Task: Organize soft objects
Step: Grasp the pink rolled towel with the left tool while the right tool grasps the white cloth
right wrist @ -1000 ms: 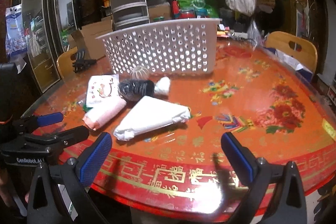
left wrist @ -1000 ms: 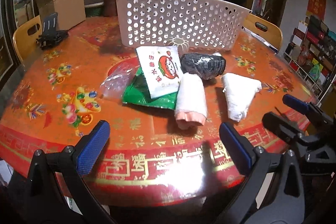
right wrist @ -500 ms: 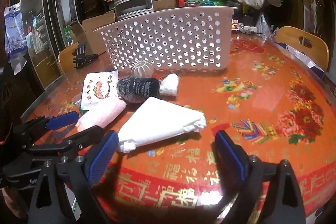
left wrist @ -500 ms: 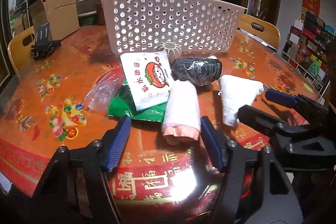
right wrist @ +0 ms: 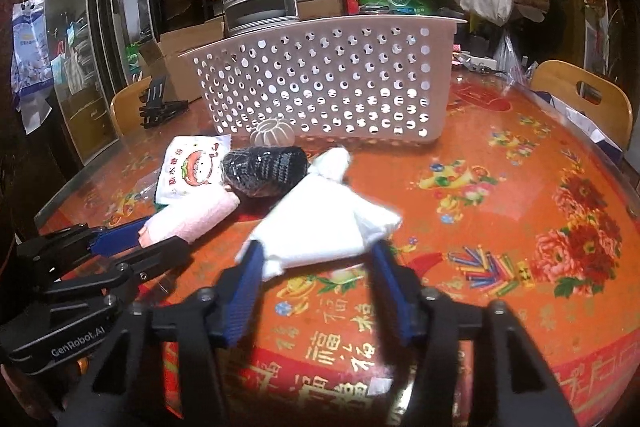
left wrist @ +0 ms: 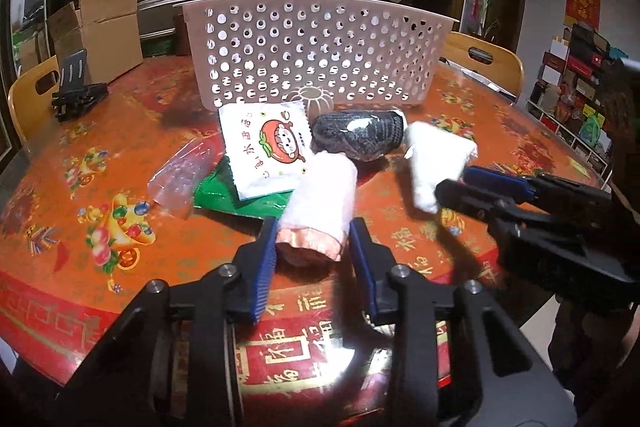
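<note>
Left gripper [left wrist: 312,247] just closed onto the pink roll [left wrist: 320,203]; right gripper [right wrist: 316,267] closing, seemingly gripping the white bundle [right wrist: 320,223].

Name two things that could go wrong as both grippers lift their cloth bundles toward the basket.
1. The left gripper, just closed, pinches only the near end of the pink rolled towel; it may sag or unroll when lifted.
2. The right gripper grips the white folded cloth by its near edge; the fold could open and snag the basket rim.
</note>
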